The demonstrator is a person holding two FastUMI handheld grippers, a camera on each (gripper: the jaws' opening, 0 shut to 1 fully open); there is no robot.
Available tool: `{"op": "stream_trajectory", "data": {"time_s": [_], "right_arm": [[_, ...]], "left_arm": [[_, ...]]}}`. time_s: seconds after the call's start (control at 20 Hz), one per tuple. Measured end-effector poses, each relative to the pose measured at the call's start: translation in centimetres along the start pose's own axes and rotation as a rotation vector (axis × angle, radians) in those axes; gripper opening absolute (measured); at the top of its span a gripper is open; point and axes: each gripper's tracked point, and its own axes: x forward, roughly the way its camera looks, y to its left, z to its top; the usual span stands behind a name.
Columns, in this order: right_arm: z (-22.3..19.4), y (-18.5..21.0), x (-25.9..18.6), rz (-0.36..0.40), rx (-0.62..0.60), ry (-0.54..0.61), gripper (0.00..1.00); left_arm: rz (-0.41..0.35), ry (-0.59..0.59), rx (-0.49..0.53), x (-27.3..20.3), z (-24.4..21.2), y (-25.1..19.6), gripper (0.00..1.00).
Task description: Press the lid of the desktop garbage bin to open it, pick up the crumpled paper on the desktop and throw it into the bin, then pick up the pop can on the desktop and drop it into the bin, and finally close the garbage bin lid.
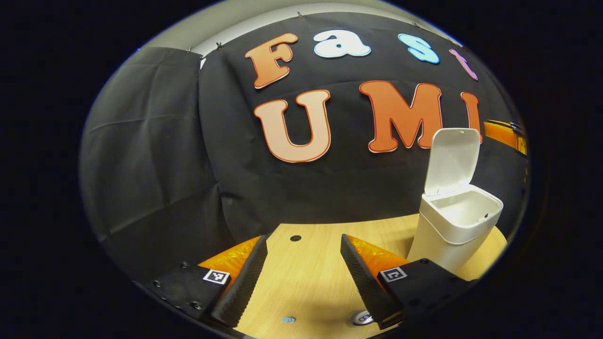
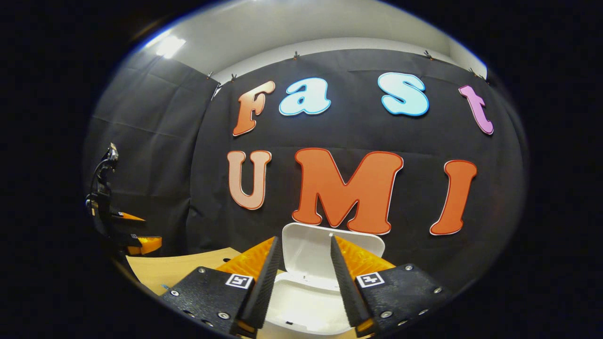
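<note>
Your right gripper's fingers (image 2: 266, 278) cover both sides of the bin's raised lid (image 2: 308, 252) and hide most of the bin opening (image 2: 301, 301), so its contents can't be told. In the left gripper view, a finger (image 1: 365, 275) covers the bin's base (image 1: 438, 256), and a small round object (image 1: 362, 318) at the table's near edge is half hidden.

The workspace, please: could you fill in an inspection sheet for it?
Surface: wooden table with a small hole.
Job's things: white bin, lid up, inside looks empty.
Clutter: nothing seen.
Grippers: left gripper open over the table; right gripper open above the bin.
Cables: nothing seen.
Surroundings: black cloth wall.
</note>
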Motion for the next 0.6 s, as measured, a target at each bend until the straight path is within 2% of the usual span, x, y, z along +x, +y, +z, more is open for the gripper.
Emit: {"op": "stream_trajectory", "data": {"time_s": [0.05, 0.15, 0.2, 0.25, 0.3, 0.35, 0.45, 0.5, 0.55, 0.6], "right_arm": [[-0.9, 1.2, 0.0, 0.002, 0.0, 0.03, 0.72], [-2.5, 3.3, -0.6, 0.008, 0.013, 0.08, 0.77], [-2.8, 4.6, -0.8, 0.02, 0.023, 0.094, 0.75], [-3.3, 6.0, -1.0, 0.036, 0.033, 0.114, 0.85], [-4.2, 7.3, -1.2, 0.048, 0.036, 0.137, 0.87], [-4.9, 8.3, -1.5, 0.05, 0.035, 0.16, 0.92], [-6.6, 10.3, -1.9, 0.055, 0.045, 0.211, 0.97], [-7.4, 11.4, -2.3, 0.063, 0.055, 0.236, 0.97], [-8.4, 12.4, -2.6, 0.067, 0.065, 0.261, 0.98], [-9.3, 13.1, -2.7, 0.067, 0.074, 0.287, 0.98]], "left_arm": [[-0.026, 0.025, -0.002, 0.3, -0.8, 0.1, 1.0], [-0.074, 0.074, -0.005, 0.8, -2.5, 0.5, 0.99], [-0.095, 0.103, -0.006, 1.2, -3.5, 0.9, 0.99], [-0.113, 0.133, -0.007, 1.4, -4.6, 1.2, 1.0], [-0.14, 0.167, -0.012, 1.6, -5.7, 1.4, 0.95], [-0.163, 0.194, -0.019, 1.7, -6.5, 1.5, 1.0], [-0.194, 0.267, -0.024, 2.2, -9.0, 2.3, 1.0], [-0.205, 0.298, -0.021, 2.2, -10.3, 2.5, 0.95], [-0.212, 0.327, -0.015, 2.4, -11.4, 2.7, 1.0], [-0.219, 0.356, -0.008, 2.9, -12.6, 2.7, 1.0]]}}
